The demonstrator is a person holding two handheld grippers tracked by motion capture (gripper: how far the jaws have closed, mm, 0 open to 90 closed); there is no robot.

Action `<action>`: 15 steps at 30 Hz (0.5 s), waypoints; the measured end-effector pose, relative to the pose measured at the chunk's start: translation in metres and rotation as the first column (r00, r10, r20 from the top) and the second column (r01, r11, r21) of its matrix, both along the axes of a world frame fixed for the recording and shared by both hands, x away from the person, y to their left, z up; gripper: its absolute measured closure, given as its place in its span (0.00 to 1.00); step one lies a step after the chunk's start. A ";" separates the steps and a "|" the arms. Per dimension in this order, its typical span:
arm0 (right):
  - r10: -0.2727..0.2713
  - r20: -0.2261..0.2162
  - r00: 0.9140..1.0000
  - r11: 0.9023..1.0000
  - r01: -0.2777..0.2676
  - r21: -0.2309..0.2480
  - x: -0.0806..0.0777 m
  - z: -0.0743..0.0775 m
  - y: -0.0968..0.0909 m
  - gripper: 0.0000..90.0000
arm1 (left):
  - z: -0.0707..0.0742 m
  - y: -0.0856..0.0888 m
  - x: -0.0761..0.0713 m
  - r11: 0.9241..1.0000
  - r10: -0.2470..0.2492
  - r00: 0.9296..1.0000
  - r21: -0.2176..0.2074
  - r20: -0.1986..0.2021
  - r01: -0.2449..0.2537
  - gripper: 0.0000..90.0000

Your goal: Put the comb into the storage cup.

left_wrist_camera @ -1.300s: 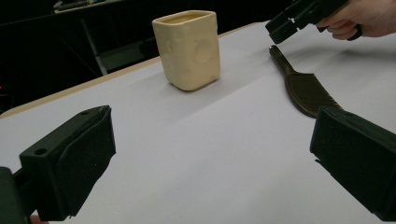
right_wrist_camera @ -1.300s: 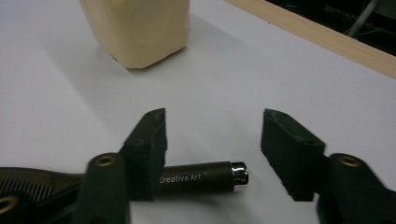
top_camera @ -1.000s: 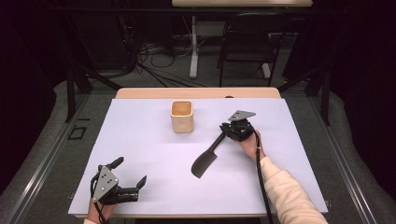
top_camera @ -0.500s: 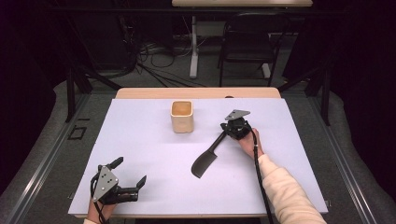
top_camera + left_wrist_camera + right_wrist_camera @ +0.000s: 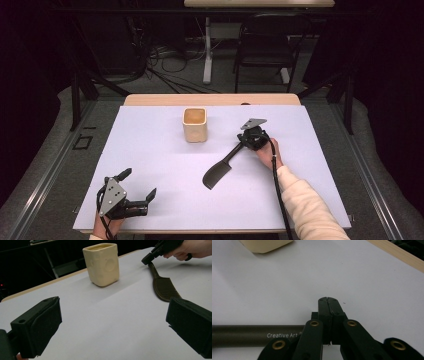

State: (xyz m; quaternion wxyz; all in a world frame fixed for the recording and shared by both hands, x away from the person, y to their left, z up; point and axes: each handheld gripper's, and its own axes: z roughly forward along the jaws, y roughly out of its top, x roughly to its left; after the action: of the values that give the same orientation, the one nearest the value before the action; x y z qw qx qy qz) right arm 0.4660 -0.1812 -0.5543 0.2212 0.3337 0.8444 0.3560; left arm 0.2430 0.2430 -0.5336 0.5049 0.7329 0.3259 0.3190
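Observation:
A dark brush [image 5: 220, 172] with a long handle lies on the white table cover [image 5: 150, 145], right of centre. My right gripper [image 5: 245, 141] rests at the far end of that handle. In the right gripper view its jaws [image 5: 328, 301] are shut pad to pad, and the handle [image 5: 249, 336], marked "Creative Art", ends beside and under the left jaw. A cream square cup [image 5: 195, 125] stands upright behind the brush. My left gripper [image 5: 138, 182] lies near the front left edge, open and holding nothing. The left gripper view looks past its jaws [image 5: 112, 332] toward the cup [image 5: 102, 263] and the brush [image 5: 163, 287].
The white cover leaves a wooden strip [image 5: 210, 99] of the table bare at the far edge. A black chair [image 5: 265, 40] and floor cables [image 5: 170, 65] lie beyond the table. A cream sleeve [image 5: 305, 205] reaches in from the bottom right.

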 end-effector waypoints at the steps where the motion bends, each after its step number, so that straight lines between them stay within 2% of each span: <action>1: -0.005 -0.011 1.000 1.000 0.005 -0.009 -0.001 0.000 -0.001 1.00 | 0.000 0.000 0.000 1.000 0.000 1.000 0.002 0.001 0.000 0.00; 6: -0.020 -0.028 0.999 1.000 0.019 -0.010 -0.002 0.000 -0.002 1.00 | 0.000 0.000 0.000 1.000 0.003 1.000 0.002 -0.001 -0.003 0.00; 10: -0.031 -0.057 0.998 0.999 0.029 -0.027 -0.004 0.001 -0.004 0.99 | 0.000 0.001 0.000 1.000 0.001 1.000 0.001 0.002 -0.001 0.00; 15: -0.029 -0.066 0.997 0.999 0.027 -0.034 -0.007 0.003 -0.007 0.99 | 0.000 0.001 0.000 1.000 0.005 1.000 0.001 0.003 -0.005 0.00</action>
State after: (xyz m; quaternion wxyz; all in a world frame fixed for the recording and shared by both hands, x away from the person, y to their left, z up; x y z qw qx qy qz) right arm 0.4586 -0.1882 -0.5516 0.2035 0.3533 0.8523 0.3276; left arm 0.2427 0.2440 -0.5334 0.5041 0.7318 0.3270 0.3215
